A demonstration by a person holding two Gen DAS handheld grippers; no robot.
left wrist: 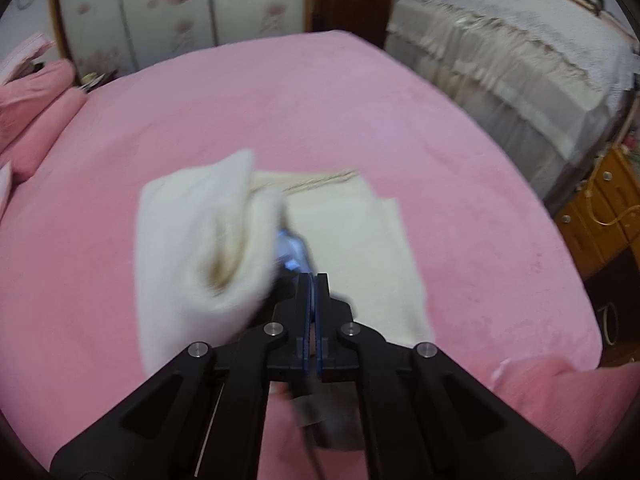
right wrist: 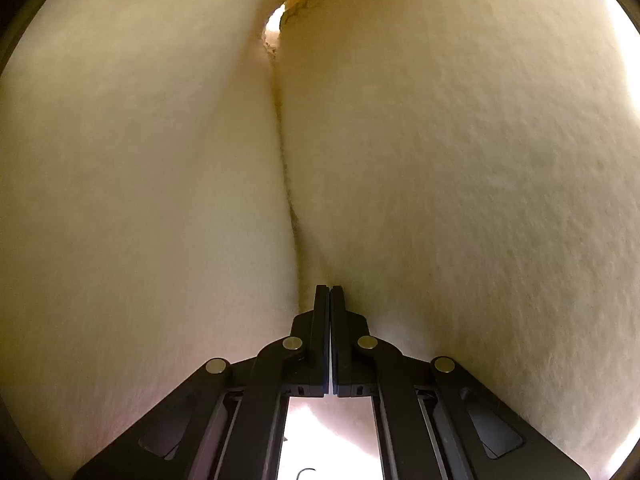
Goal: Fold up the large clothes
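Note:
A cream fleece garment [left wrist: 360, 248] lies partly folded on the pink bed, with a fringed edge at its far side. Its left part [left wrist: 200, 240] is lifted and blurred, draped over my right gripper [left wrist: 291, 254], of which only a blue-black bit shows. My left gripper [left wrist: 313, 280] hovers over the flat part, jaws shut, with no cloth visible between the blue pads. In the right wrist view the cream cloth [right wrist: 440, 160] fills the whole picture, and my right gripper [right wrist: 330, 289] is shut on a crease of it.
The pink bedsheet [left wrist: 400, 112] spreads all around the garment. Pink pillows [left wrist: 36, 120] lie at the left. A second bed with a white lace cover [left wrist: 520, 48] stands at the right, beside a wooden drawer cabinet [left wrist: 604, 208]. A floral wardrobe [left wrist: 180, 4] is behind.

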